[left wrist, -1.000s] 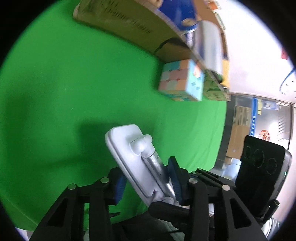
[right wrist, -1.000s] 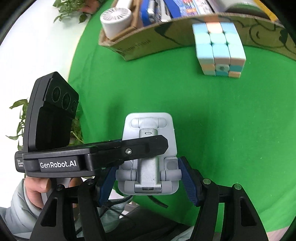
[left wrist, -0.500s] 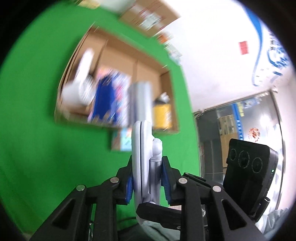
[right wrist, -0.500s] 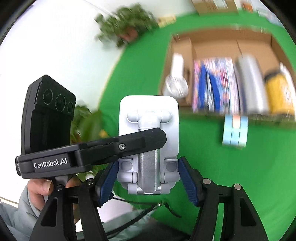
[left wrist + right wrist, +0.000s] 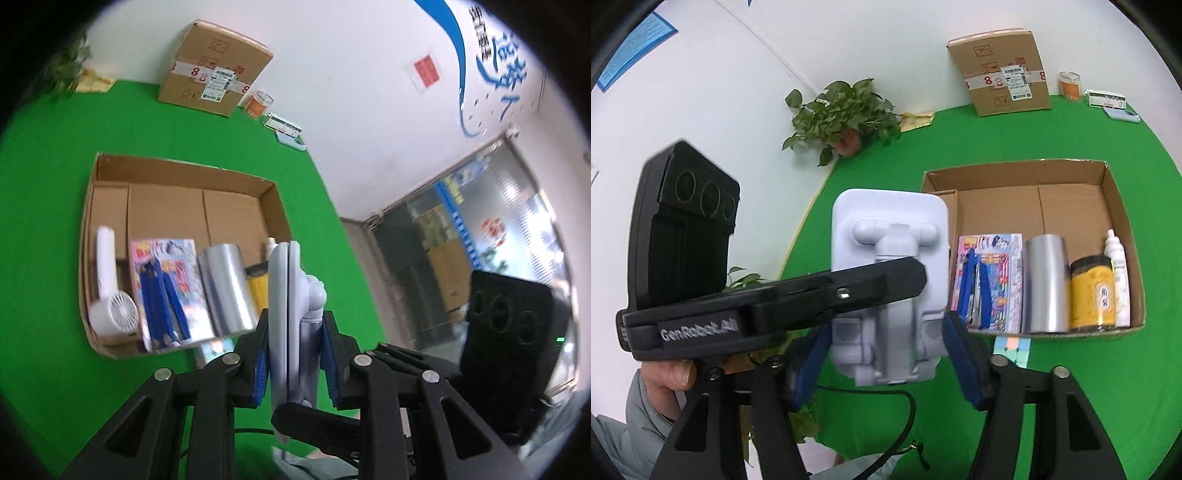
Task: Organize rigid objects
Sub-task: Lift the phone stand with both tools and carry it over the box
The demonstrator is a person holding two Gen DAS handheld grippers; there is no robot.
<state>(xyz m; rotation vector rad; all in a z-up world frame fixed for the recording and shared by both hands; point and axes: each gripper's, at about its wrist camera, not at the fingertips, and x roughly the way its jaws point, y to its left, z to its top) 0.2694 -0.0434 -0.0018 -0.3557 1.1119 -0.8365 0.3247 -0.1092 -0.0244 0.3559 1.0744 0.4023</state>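
Note:
A pale grey phone stand hangs in the air, edge-on in the left wrist view, with my left gripper shut on its thin sides. In the right wrist view the stand shows its hinged back. My right gripper is closing on its lower part, and its blue pads touch both side edges. One left finger crosses in front of the stand. Below lies an open cardboard box on green cloth. A pastel cube sits outside the box's near wall.
The box holds a white fan, a blue packet, a silver cylinder, a yellow jar and a white bottle. A sealed carton and a plant stand at the far edge. A hand grips the left handle.
Both grippers have risen with the stand, so the box now shows from above. The stand has rolled from flat to edge-on in the left view. The right jaws have narrowed onto it.

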